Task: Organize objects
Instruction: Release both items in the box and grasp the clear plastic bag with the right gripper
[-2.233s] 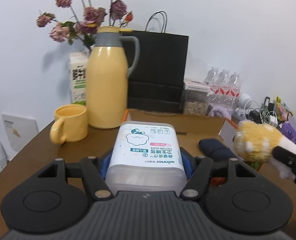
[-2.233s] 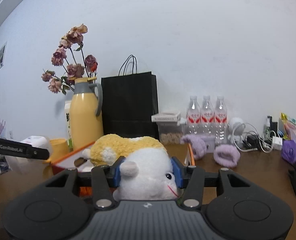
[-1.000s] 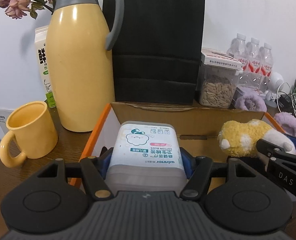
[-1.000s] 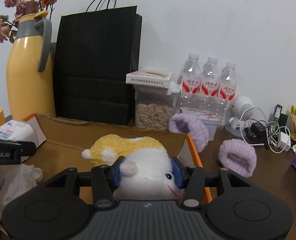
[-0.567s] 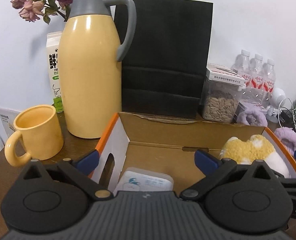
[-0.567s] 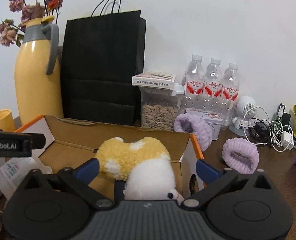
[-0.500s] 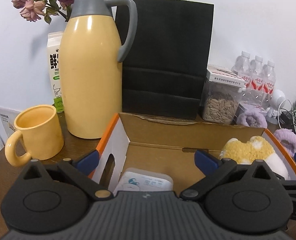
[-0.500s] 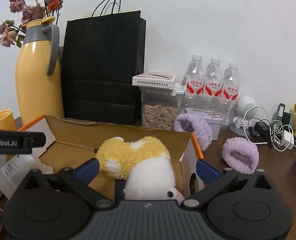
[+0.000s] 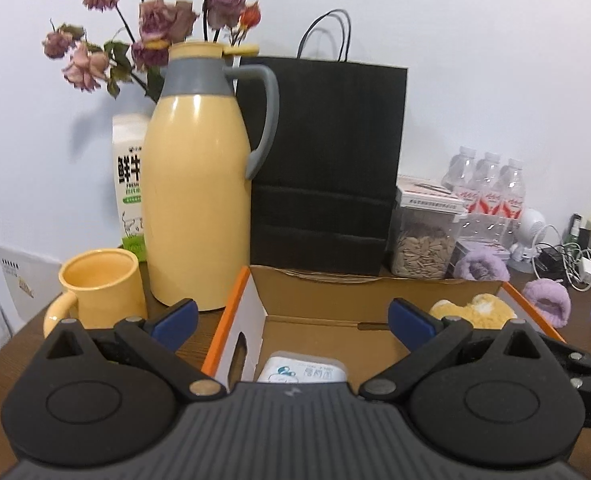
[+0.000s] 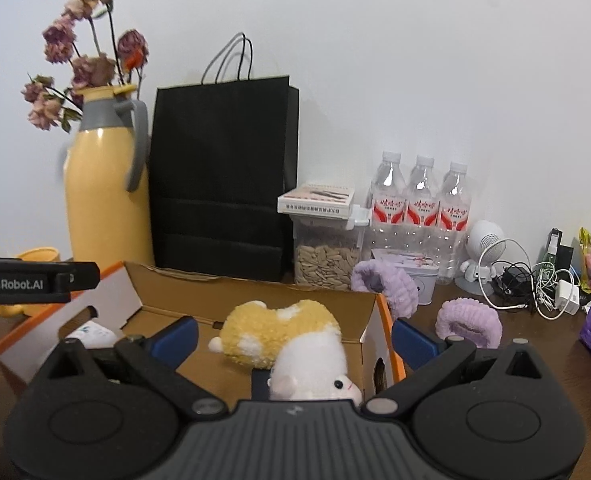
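In the left wrist view the left gripper (image 9: 293, 318), which two seconds ago clamped the cotton-bud box (image 9: 301, 371), now stands with its jaws spread wide and empty above the cardboard box (image 9: 379, 286), and the cotton-bud box lies on the carton's floor at its left end, below and between the blue fingertips (image 9: 174, 318), touching neither. In the right wrist view the right gripper (image 10: 293, 338), earlier closed on the plush toy (image 10: 283, 336), is likewise spread wide and holds nothing, while the yellow-and-white toy rests inside the cardboard box against its right wall, lying between the parted fingers and clear of both.
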`<action>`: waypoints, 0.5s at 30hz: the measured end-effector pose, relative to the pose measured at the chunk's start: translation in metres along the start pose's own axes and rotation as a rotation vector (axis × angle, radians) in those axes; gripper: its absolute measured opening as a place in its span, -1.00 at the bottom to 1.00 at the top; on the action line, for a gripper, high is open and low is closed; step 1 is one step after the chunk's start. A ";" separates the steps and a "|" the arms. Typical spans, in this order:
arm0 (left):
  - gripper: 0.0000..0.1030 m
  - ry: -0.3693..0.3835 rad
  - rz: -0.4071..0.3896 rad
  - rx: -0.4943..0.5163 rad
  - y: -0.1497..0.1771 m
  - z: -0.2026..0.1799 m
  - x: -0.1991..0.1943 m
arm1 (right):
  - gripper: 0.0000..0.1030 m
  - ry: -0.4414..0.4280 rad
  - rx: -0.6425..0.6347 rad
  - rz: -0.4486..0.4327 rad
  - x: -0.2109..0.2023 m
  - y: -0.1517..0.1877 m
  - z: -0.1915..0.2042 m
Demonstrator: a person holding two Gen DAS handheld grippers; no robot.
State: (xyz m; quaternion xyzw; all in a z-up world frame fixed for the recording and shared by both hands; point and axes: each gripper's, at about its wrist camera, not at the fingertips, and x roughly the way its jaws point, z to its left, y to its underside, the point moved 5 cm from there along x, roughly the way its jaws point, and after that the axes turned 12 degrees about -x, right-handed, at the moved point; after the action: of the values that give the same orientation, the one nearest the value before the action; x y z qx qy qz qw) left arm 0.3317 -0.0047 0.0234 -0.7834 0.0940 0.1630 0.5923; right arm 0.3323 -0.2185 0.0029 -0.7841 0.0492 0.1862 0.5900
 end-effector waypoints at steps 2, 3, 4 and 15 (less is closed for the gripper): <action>1.00 0.001 -0.006 0.009 0.000 0.002 -0.011 | 1.00 -0.003 -0.009 -0.014 -0.011 -0.001 0.003; 1.00 0.005 -0.012 0.010 0.000 0.003 -0.017 | 1.00 -0.002 -0.013 -0.021 -0.016 -0.001 0.004; 1.00 0.007 -0.019 0.012 -0.001 0.004 -0.022 | 1.00 -0.002 -0.016 -0.029 -0.022 -0.002 0.005; 1.00 0.033 -0.056 0.025 0.008 0.019 -0.092 | 1.00 0.002 -0.036 -0.056 -0.085 0.016 0.010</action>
State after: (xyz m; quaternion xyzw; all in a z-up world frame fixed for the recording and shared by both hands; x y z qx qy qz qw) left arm 0.2405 0.0070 0.0449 -0.7809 0.0838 0.1320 0.6047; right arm 0.2465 -0.2259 0.0161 -0.7956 0.0243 0.1698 0.5810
